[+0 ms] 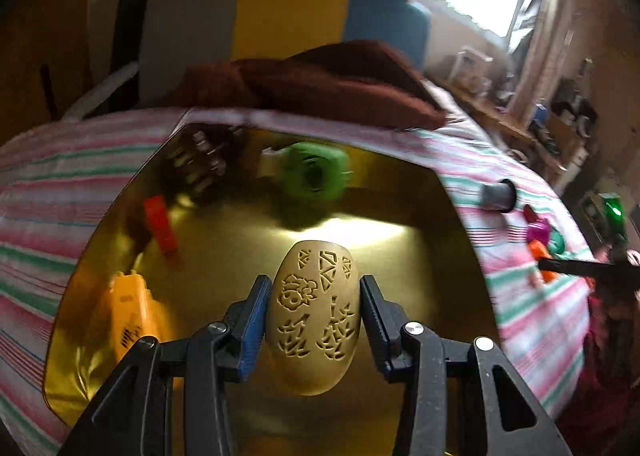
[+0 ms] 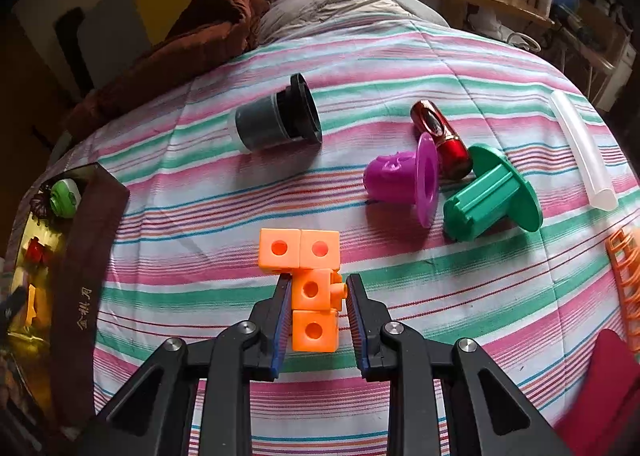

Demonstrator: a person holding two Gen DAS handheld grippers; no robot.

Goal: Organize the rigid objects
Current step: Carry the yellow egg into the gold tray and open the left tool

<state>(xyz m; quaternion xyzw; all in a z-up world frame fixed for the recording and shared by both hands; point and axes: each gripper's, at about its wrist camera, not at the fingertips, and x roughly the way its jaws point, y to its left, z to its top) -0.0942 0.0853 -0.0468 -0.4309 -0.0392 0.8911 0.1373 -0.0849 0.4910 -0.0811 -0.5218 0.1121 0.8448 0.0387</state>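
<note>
Currently, in the left wrist view, the left hand-held gripper point(image 1: 314, 320) clamps a carved beige oval point(image 1: 314, 316) at the frame's lower centre, tilted down over the gold-lined box point(image 1: 436, 240), where a green piece point(image 1: 314, 176) and red piece point(image 1: 160, 228) already lie; next comes lowering and release. In the right wrist view, the right hand-held gripper point(image 2: 318, 316), angled steeply down at the striped bed point(image 2: 200, 216), brackets the orange block cluster point(image 2: 310, 288); its jaws stand narrow, though contact looks uncertain.
</note>
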